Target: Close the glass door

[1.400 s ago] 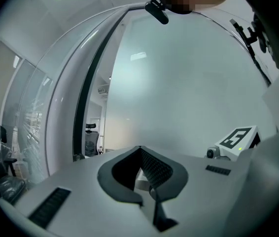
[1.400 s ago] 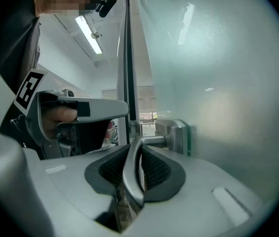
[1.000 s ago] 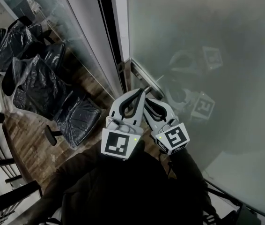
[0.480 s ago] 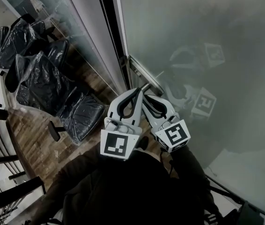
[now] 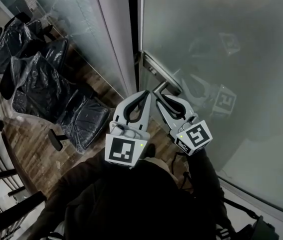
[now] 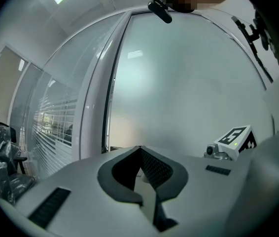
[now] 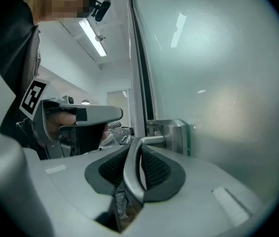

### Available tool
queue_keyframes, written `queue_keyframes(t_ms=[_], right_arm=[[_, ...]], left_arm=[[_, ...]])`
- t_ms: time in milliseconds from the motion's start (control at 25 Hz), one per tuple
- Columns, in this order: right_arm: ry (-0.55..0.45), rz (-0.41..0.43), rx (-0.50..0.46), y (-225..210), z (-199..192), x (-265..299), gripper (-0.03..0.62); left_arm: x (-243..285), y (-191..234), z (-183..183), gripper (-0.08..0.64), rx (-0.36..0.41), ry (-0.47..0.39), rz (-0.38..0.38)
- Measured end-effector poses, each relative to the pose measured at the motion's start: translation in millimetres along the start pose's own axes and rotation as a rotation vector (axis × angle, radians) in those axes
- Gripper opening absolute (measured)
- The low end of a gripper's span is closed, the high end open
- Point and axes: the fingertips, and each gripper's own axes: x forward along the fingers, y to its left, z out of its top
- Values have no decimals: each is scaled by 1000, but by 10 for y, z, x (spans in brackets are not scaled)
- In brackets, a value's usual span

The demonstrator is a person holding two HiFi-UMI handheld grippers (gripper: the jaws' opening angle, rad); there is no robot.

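metal handle (image 7: 153,140) partly inside right gripper (image 7: 138,157)

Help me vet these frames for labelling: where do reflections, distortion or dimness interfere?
Head view: dim, and the frosted glass door faintly mirrors the right gripper. Left gripper view: heavy fisheye bows the door frame, corners black. Right gripper view: the ceiling lamp reflects as streaks on the glass; the door handle looks sharp.
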Motion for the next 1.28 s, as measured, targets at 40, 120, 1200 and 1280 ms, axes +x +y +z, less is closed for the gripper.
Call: queue_keyframes(t_ms=[40,120,1200,1280], right_arm=[[2,2,0,12,-9,3,67],[8,6,6,31,-21,-11,67],[18,40,30,246,55,-38,67],[16,41,28,248,52,-35,67]], left_arm=[[-1,-14,11,-3,1,-6,-3],[4,-63,51,-3,10,-14,-8],[-56,-59,289,-3,28,-41,48],[-62,-53,293,-3,26,-42,52]])
